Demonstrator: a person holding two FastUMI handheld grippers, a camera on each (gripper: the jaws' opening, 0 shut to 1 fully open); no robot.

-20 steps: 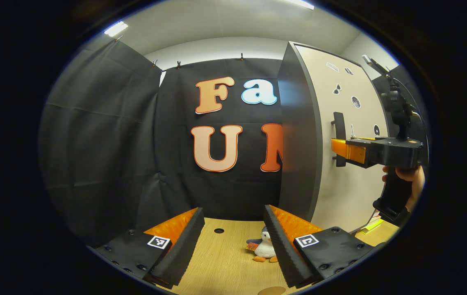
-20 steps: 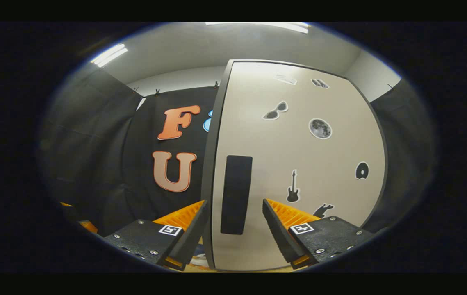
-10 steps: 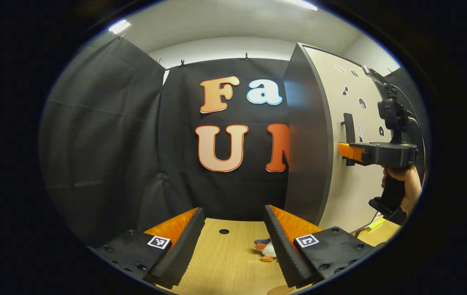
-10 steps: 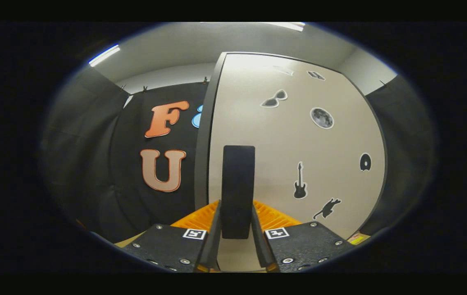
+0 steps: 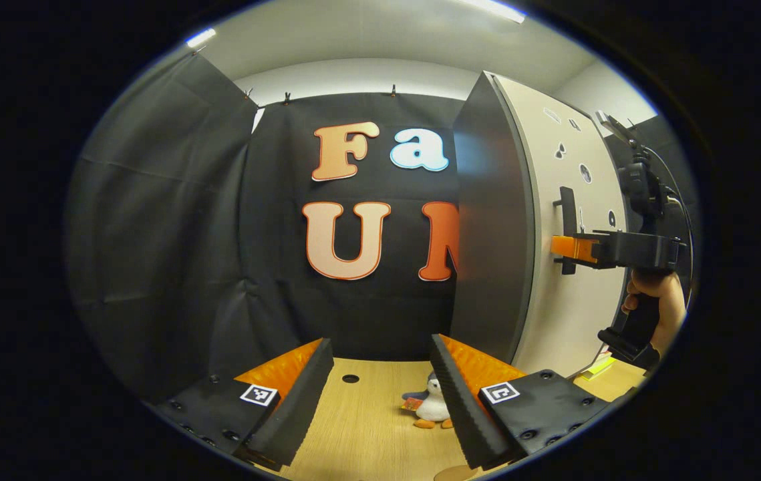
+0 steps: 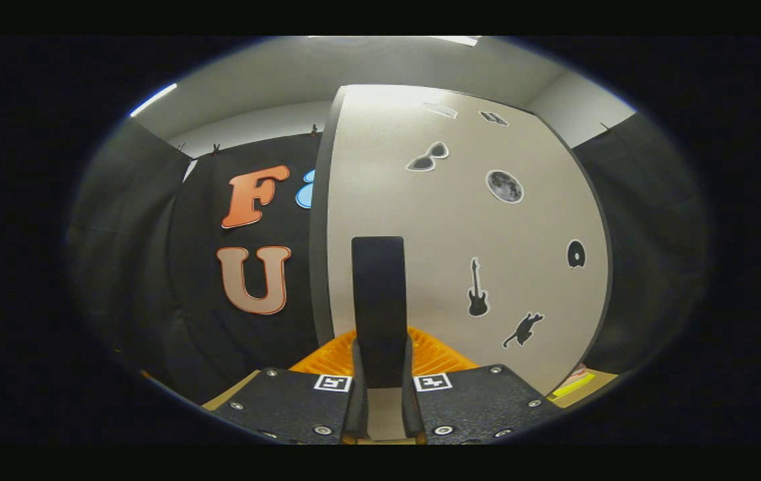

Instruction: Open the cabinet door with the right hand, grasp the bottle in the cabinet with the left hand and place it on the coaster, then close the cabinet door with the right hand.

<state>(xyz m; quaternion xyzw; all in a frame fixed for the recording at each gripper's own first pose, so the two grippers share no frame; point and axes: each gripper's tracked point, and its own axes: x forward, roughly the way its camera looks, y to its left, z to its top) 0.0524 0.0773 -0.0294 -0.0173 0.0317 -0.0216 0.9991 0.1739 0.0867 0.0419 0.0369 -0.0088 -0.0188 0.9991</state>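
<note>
We find no readable brand or label; the cabinet door carries only picture stickers: sunglasses, a moon, a guitar, a cat and a disc.

In the right gripper view, our right gripper has both fingers pressed against the sides of the dark, flat, upright door handle, gripping its lower end at 6 o'clock. The left gripper view shows the same grip at 3 o'clock, with a hand on the tool's stem.

Our left gripper is spread wide and holds nothing, above a wood-grain tabletop. A small plush penguin stands there, partly hidden behind one finger.

The door looks matte and pale, with a dark edge. We cannot make out the bottle. A round tan edge at 6 o'clock, cut off, may be the coaster.
</note>
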